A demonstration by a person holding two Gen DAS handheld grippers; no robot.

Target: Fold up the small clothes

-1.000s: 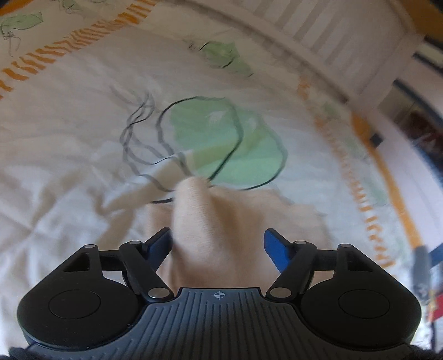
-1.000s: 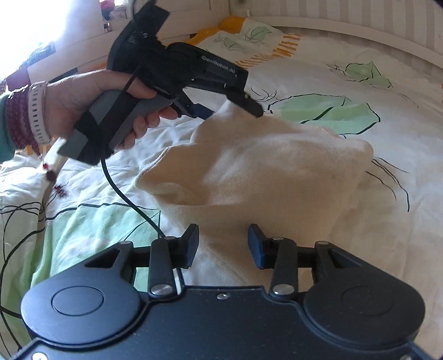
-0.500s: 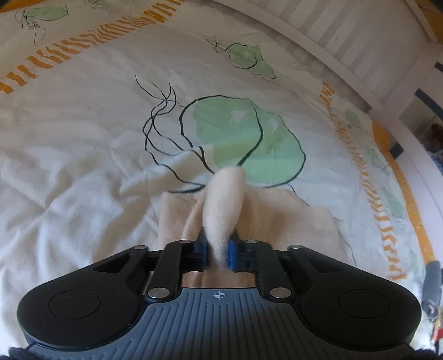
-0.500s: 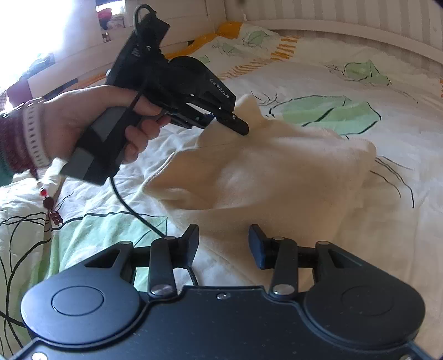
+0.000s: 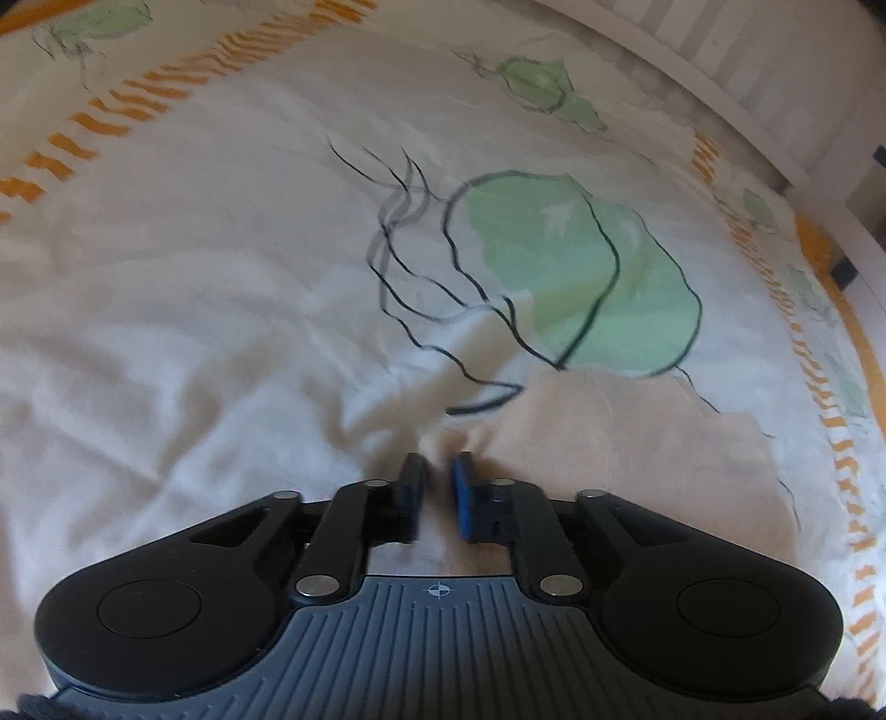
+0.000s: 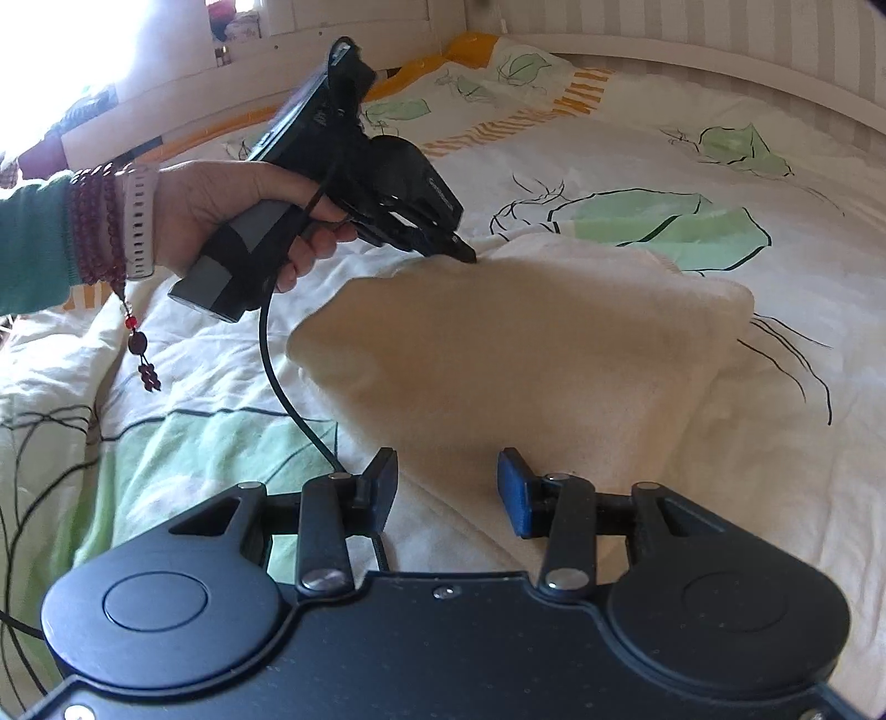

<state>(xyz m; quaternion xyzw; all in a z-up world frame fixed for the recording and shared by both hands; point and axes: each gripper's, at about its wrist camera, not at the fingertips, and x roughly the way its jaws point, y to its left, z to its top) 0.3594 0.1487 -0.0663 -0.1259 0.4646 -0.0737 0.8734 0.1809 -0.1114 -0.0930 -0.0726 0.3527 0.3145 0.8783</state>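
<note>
Two handheld grippers are working over a cream garment that is lying on a white duvet printed with green leaves, black line drawings and orange dashes. In the right wrist view the garment is filling the middle of the frame, folded into a soft, rounded heap, with its near edge reaching down to the bottom centre. The right gripper is hovering at that near edge; its jaws are standing moderately apart, the cloth is lying beneath the gap, and the pads are not pressing on it. In the upper left of the same view a hand with a green sleeve, a white watch band and dark red beads is gripping the left gripper, whose tip is meeting the garment's top edge. In the blurred left wrist view its jaws are opening, with a narrow gap between the blue pads; the cloth is lying beneath and to the right, and nothing is pinched. A white slatted bed frame is curving along the top.
</note>
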